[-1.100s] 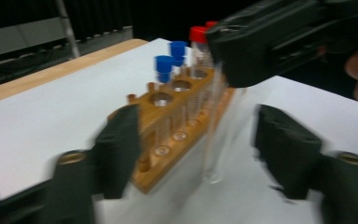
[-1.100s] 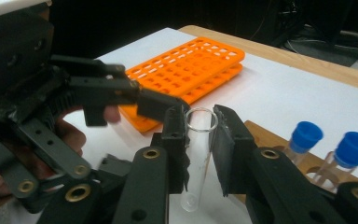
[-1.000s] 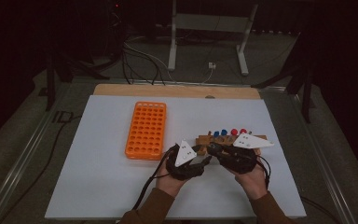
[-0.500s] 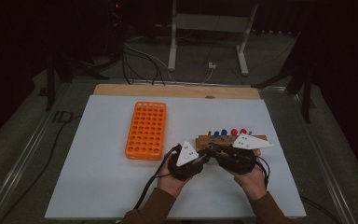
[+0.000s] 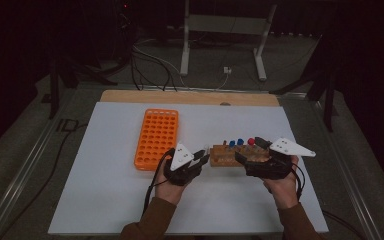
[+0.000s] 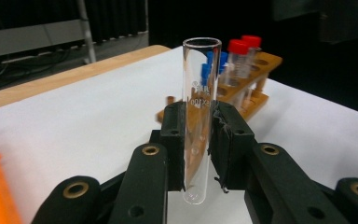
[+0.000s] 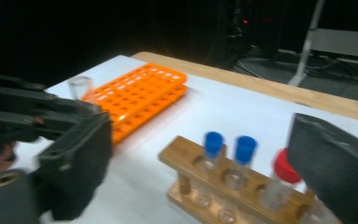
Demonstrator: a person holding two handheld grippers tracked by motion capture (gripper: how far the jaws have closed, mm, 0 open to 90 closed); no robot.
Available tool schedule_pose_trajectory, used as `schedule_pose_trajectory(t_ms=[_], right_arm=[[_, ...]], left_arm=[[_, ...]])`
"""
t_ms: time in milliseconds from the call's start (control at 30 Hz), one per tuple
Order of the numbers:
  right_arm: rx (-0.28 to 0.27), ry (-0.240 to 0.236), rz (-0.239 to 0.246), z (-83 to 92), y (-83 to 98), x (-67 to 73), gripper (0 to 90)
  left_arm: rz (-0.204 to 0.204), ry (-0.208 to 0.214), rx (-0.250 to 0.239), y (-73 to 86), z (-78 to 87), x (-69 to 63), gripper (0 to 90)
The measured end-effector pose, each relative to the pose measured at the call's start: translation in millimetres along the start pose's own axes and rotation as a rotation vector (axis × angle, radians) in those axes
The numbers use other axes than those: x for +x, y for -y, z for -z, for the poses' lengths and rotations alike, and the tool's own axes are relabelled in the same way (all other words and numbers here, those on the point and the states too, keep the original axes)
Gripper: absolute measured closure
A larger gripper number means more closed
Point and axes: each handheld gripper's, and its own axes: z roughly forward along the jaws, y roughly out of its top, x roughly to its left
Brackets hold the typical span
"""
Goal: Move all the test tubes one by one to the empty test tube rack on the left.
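My left gripper (image 6: 200, 140) is shut on a clear, uncapped glass test tube (image 6: 200, 93), held upright just above the white table. Seen from above, this gripper (image 5: 201, 158) sits at the left end of the wooden tube rack (image 5: 230, 155). The wooden rack (image 7: 223, 191) holds two blue-capped tubes (image 7: 213, 142) and a red-capped tube (image 7: 283, 171). My right gripper (image 7: 205, 140) is open wide, its jaws on either side of the rack's near end. In the high view it (image 5: 247, 151) hovers over the rack's right part.
An orange tube rack (image 5: 157, 136) with several empty holes lies left of the wooden rack, also in the right gripper view (image 7: 140, 95). The white table mat (image 5: 105, 190) ends at a wooden strip (image 5: 190, 97) at the back. Cables and a metal stand lie beyond.
The two grippers, close together over the wooden rack before, have drawn apart. The left one has shifted left with the glass tube, the right one slightly right.
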Motion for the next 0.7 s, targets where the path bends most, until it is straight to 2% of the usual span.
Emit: schedule_pose_trajectory(t_ms=[33, 67, 200, 433, 700], right_arm=[[0.000, 0.000, 0.000, 0.0, 0.0, 0.0, 5.7], [0.004, 0.021, -0.009, 0.7, 1.2, -4.5, 2.3], [-0.006, 0.032, -0.022, 3.8, 1.9, -9.2, 0.0], [-0.022, 0.045, -0.030, 7.0, 1.1, -11.5, 0.0], [-0.021, 0.042, -0.038, 6.3, 2.8, -13.7, 0.0]], left_arm=[[0.002, -0.008, -0.002, 0.4, 2.3, 2.9, 76.6], [0.008, -0.016, -0.005, 0.9, 4.6, 5.5, 76.6], [0.022, -0.051, -0.011, 4.3, 15.1, 17.9, 76.6], [0.062, -0.122, -0.024, 13.9, 35.9, 40.2, 76.6], [0.057, -0.213, -0.009, 29.1, 48.9, 55.0, 76.5]])
